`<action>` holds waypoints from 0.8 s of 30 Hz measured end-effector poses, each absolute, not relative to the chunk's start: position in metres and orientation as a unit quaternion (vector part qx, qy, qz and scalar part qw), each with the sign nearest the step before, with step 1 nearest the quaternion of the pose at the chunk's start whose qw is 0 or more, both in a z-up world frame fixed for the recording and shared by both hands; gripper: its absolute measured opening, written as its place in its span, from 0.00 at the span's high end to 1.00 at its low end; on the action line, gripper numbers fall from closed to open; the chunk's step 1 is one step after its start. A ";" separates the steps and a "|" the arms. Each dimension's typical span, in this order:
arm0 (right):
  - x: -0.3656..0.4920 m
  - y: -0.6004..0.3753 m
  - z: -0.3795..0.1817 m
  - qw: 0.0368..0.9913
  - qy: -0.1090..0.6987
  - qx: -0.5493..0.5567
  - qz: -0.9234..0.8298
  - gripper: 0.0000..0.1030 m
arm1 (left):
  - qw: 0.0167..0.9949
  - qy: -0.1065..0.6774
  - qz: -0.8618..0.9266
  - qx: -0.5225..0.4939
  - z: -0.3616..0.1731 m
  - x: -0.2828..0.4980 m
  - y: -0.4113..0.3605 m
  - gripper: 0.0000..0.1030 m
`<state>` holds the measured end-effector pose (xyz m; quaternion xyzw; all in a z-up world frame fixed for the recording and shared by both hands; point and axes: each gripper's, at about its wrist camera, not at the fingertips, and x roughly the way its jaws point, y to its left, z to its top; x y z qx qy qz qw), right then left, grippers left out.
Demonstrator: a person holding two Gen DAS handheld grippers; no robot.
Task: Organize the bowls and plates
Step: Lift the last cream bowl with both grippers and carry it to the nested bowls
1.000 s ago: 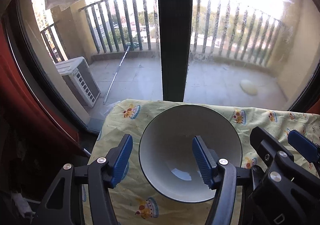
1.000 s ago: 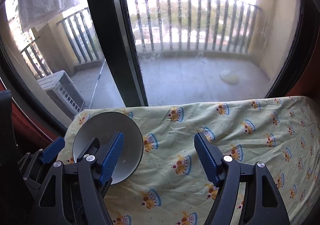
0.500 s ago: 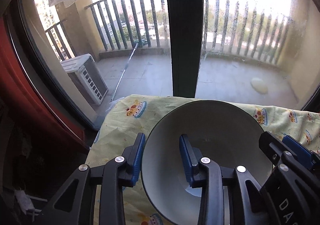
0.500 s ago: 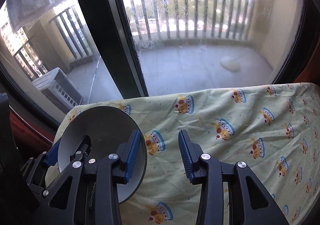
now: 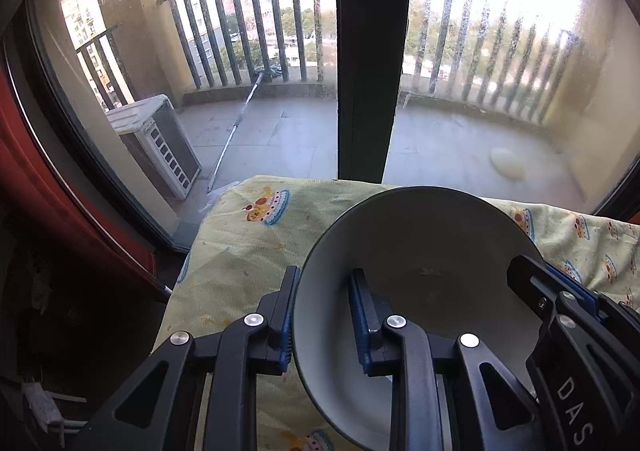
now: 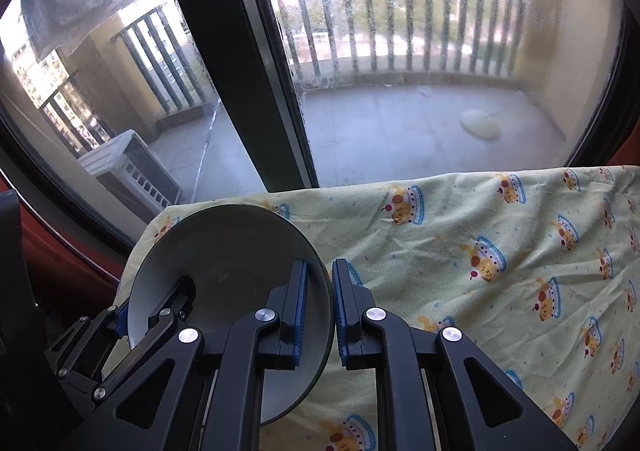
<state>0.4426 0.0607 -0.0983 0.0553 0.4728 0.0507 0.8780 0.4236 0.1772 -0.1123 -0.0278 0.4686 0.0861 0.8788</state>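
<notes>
A grey bowl (image 5: 424, 251) with a dark rim is held tilted over the yellow patterned cloth (image 5: 248, 251). My left gripper (image 5: 324, 315) is shut on the bowl's left rim, one finger outside and one inside. My right gripper (image 6: 320, 307) is shut on the bowl's right rim in the same way. The bowl (image 6: 224, 259) shows at the lower left of the right wrist view, with the left gripper's fingers (image 6: 168, 303) on its far side. The right gripper's fingers (image 5: 560, 291) show at the right of the left wrist view.
The cloth (image 6: 480, 271) covers a table that ends at a large window with a dark centre post (image 5: 368, 51). Outside lies a balcony with railings and a white air-conditioner unit (image 5: 156, 143). A red-brown frame (image 5: 48, 191) borders the left.
Both grippers have closed from wide open onto opposite sides of the bowl's rim. The bowl has been raised and tilted, and sits closer to both cameras.
</notes>
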 end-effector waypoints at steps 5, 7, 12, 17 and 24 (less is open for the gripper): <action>0.435 0.061 -0.093 0.881 0.470 0.037 0.042 0.85 | 0.877 0.474 0.074 -0.032 -0.110 0.417 0.173 0.79; 0.433 0.057 -0.092 0.880 0.472 0.036 0.040 0.85 | 0.878 0.473 0.071 -0.032 -0.108 0.414 0.170 0.78; 0.422 0.046 -0.083 0.882 0.471 0.026 0.028 0.85 | 0.880 0.470 0.058 -0.033 -0.101 0.403 0.158 0.79; 0.408 0.029 -0.071 0.882 0.468 0.034 0.029 0.85 | 0.883 0.464 0.062 -0.027 -0.086 0.389 0.143 0.79; 0.386 -0.001 -0.049 0.884 0.465 0.036 0.029 0.85 | 0.885 0.461 0.059 -0.028 -0.067 0.368 0.114 0.79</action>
